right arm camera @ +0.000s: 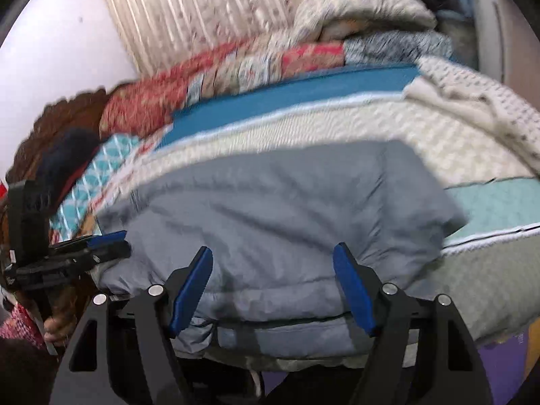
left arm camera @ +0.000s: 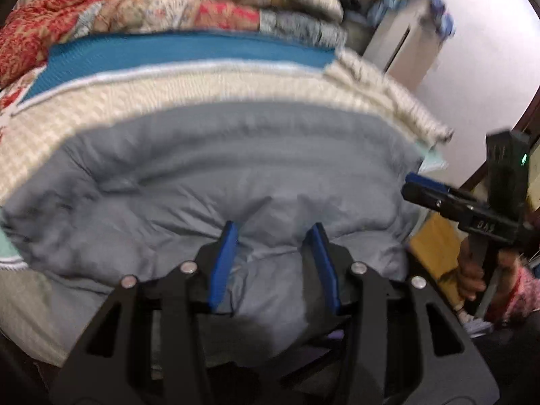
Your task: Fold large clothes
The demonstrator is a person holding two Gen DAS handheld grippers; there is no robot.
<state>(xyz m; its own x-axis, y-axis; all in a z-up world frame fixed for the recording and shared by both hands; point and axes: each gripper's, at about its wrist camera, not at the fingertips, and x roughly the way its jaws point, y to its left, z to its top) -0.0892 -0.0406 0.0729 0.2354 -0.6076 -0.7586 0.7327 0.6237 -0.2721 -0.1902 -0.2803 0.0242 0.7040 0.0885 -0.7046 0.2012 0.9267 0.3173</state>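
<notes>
I see the grey padded jacket (right arm camera: 270,209) lying crosswise on the bed's near edge, its bulk just beyond both claws, my left claw (left arm camera: 273,263) pinching a bunched fold near its middle, my right claw (right arm camera: 273,287) spread wide, gripping nothing.

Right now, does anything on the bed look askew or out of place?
The grey padded garment lies rumpled, with its near edge bunched and uneven rather than squared. Behind it, the cream knitted blanket has one corner turned up and crumpled over the blue band. Nothing looks spilled or damaged.
</notes>
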